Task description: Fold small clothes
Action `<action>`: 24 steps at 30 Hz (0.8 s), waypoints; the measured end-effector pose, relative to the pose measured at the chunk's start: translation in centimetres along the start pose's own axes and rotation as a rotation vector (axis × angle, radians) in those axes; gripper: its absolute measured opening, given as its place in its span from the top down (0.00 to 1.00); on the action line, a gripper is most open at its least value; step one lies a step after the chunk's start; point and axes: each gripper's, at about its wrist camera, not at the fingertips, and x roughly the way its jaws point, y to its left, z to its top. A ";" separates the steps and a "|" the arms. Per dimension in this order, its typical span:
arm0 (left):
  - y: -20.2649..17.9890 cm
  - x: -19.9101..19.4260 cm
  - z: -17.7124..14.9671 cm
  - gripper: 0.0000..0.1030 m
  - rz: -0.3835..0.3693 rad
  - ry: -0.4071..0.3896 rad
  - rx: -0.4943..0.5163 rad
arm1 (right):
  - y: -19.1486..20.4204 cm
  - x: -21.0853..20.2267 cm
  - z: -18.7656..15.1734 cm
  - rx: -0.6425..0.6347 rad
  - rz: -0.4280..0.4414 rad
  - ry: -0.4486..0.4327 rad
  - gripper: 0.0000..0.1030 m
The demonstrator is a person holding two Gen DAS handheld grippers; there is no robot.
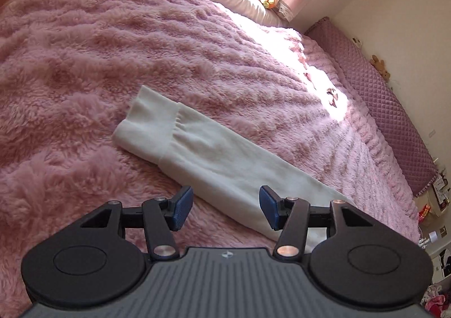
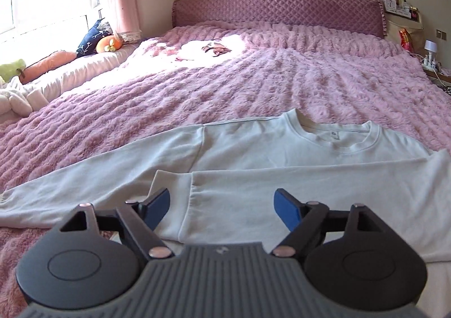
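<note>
A white long-sleeved sweatshirt (image 2: 253, 148) lies flat on the pink fluffy blanket (image 2: 253, 84), collar toward the headboard. One sleeve is folded across the body, its cuff (image 2: 172, 185) just ahead of my right gripper (image 2: 222, 205), which is open and empty above it. The other sleeve stretches out to the left. In the left wrist view that sleeve (image 1: 220, 160) lies straight, its ribbed cuff (image 1: 143, 126) at the far end. My left gripper (image 1: 225, 208) is open and empty, hovering over the sleeve's near part.
A quilted purple headboard (image 2: 279, 8) stands at the far end. Pillows and plush toys (image 2: 107, 41) line the window side. A small pale garment (image 2: 208, 50) lies in the sunlit patch. A cluttered nightstand (image 2: 431, 61) stands at the right.
</note>
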 end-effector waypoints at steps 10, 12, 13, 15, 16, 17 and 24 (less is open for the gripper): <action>5.6 3.2 1.3 0.40 0.008 -0.066 -0.197 | 5.4 4.4 -1.5 -0.066 -0.008 0.059 0.26; 5.8 3.7 1.7 0.40 0.010 -0.095 -0.217 | 5.5 4.7 -1.7 -0.071 -0.014 0.065 0.26; 5.9 3.9 1.8 0.41 0.004 -0.113 -0.226 | 5.4 4.9 -1.8 -0.067 -0.013 0.070 0.26; 6.0 4.3 2.0 0.47 -0.003 -0.127 -0.225 | 5.3 5.2 -2.1 -0.056 -0.015 0.085 0.26; 6.0 4.3 2.0 0.55 -0.006 -0.136 -0.227 | 5.3 5.3 -2.2 -0.052 -0.017 0.091 0.26; 6.1 4.3 2.0 0.66 -0.011 -0.145 -0.228 | 5.3 5.4 -2.4 -0.051 -0.015 0.094 0.26; 5.5 2.8 2.1 0.94 -0.031 -0.195 -0.205 | 5.2 5.6 -2.7 -0.041 -0.012 0.109 0.26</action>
